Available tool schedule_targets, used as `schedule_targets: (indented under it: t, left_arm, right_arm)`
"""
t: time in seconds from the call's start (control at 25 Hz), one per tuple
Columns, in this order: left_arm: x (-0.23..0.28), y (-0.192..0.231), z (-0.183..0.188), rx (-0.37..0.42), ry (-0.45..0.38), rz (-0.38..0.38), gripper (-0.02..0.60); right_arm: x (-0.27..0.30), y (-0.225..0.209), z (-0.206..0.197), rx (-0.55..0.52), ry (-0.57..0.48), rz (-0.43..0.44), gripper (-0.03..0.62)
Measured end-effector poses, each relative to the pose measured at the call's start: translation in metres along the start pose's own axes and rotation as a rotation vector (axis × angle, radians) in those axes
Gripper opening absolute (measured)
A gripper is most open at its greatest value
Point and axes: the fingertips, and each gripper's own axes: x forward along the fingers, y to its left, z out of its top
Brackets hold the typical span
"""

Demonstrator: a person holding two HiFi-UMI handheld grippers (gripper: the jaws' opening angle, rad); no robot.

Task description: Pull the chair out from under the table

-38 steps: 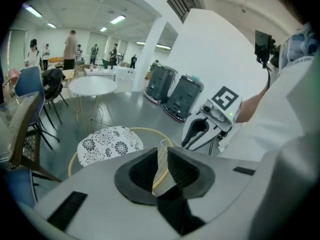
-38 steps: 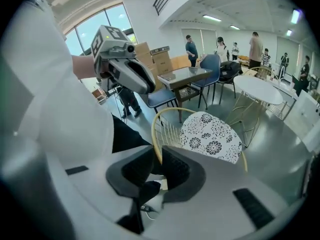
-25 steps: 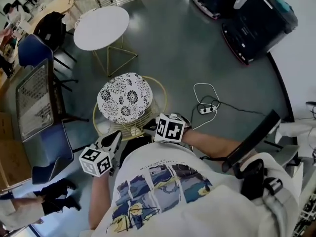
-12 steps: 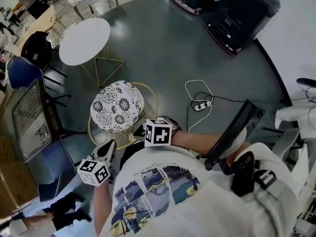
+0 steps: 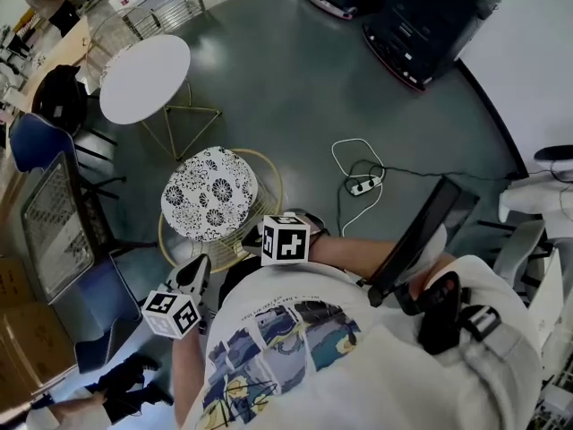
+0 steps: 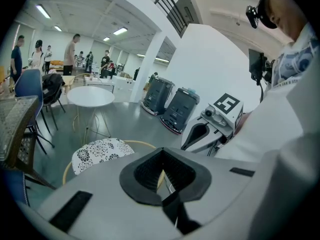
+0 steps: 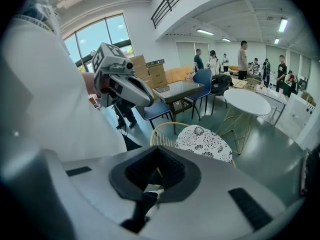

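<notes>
No print is legible; only the black-and-white square markers (image 5: 285, 240) on the claws stand out. The chair (image 5: 209, 194) has a round black-and-white flowered seat in a gold wire frame. It stands on the grey floor (image 5: 295, 88), apart from the round white worktop (image 5: 145, 65) and just in front of the person (image 5: 358, 348). The left claw (image 5: 199, 274) and the right claw (image 5: 257, 237) are each closed on its gold back rail. Only the head view shows the white power strip (image 5: 363, 184). Only the right gripper view shows stacked cardboard boxes (image 7: 152, 70).

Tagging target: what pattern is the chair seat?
The chair has a white seat with black floral print; clearest in head view.
</notes>
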Motion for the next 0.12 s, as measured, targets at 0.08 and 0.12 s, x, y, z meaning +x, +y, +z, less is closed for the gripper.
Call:
schedule_targets:
  t: [0.08, 0.12]
  left_arm:
    - [0.0014, 0.0000, -0.0011, 0.005, 0.003, 0.003, 0.009]
    - [0.0021, -0.0001, -0.0017, 0.007, 0.004, 0.004, 0.009]
  right_arm:
    - [0.0000, -0.0005, -0.0019, 0.000, 0.002, 0.000, 0.011]
    - [-0.0001, -0.0008, -0.0028, 0.000, 0.004, 0.000, 0.011]
